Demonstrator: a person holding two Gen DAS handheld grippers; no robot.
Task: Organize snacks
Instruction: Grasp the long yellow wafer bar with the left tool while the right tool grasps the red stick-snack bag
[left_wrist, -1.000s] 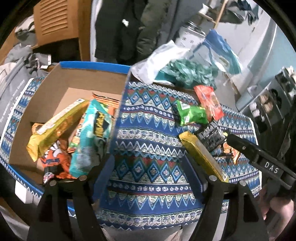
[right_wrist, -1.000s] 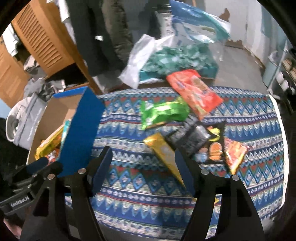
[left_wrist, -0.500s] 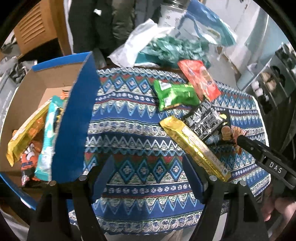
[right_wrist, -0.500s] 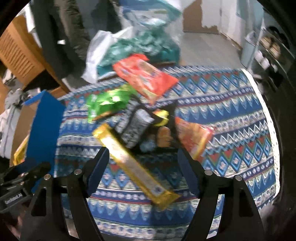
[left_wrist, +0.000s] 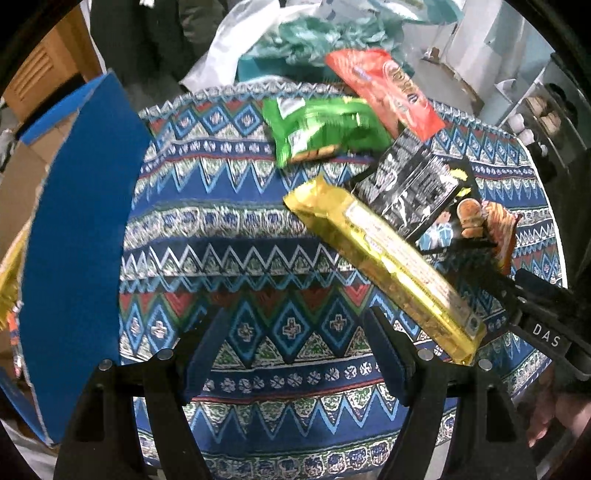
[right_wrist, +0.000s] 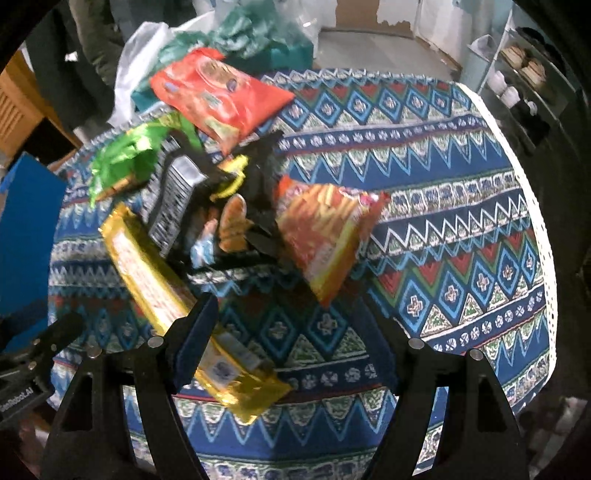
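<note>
Snack packs lie on a patterned tablecloth (left_wrist: 229, 236): a long gold bar (left_wrist: 384, 262), a black pack (left_wrist: 413, 184), a green pack (left_wrist: 325, 129), a red pack (left_wrist: 384, 88) and an orange pack (right_wrist: 328, 236). The gold bar also shows in the right wrist view (right_wrist: 162, 291). My left gripper (left_wrist: 299, 332) is open and empty above the cloth, left of the gold bar. My right gripper (right_wrist: 291, 317) is open and empty, just below the orange pack, with its left finger over the gold bar. A blue-edged cardboard box (left_wrist: 77, 236) stands at the left.
A white plastic bag and teal wrappers (left_wrist: 306, 40) sit behind the table. The table's right edge (right_wrist: 532, 206) curves near shelves holding cups. The other gripper shows at the right in the left wrist view (left_wrist: 535, 314).
Both grippers have swung right, away from the box and toward the snack pile. The box contents have slid out of the left wrist view. Both stay open.
</note>
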